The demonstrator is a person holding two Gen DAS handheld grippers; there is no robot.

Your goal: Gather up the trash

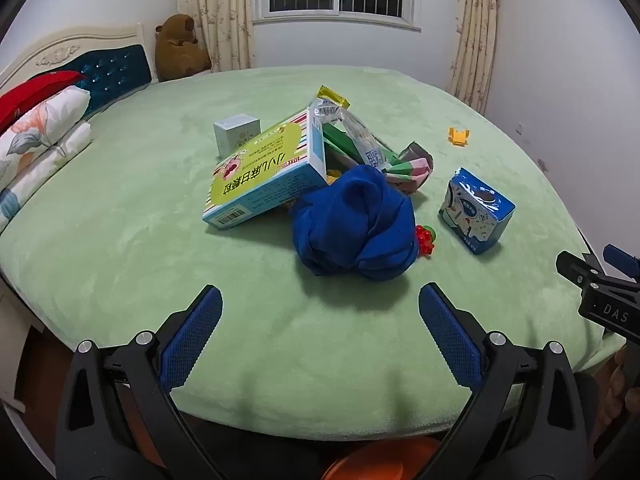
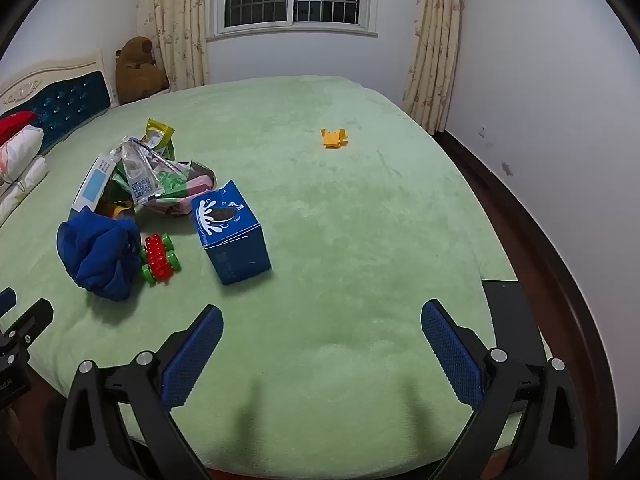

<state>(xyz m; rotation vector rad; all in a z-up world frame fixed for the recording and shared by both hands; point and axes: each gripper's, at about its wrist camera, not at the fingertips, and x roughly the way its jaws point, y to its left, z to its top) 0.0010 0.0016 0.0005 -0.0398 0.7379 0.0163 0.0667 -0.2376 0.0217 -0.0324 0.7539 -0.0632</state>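
I have both claws spread wide and holding nothing, the left gripper [image 1: 320,332] and right gripper [image 2: 322,344] hovering over the near edge of the green bed [image 2: 360,220]. The trash sits toward the bed's middle, nearer the headboard side: a medicine box [image 1: 264,172] propped on crumpled wrappers [image 1: 360,140], a blue cloth [image 1: 352,224] touching them, a blue carton [image 2: 230,232] just beside. Behind the pile I see what may be a small pale box [image 1: 236,134].
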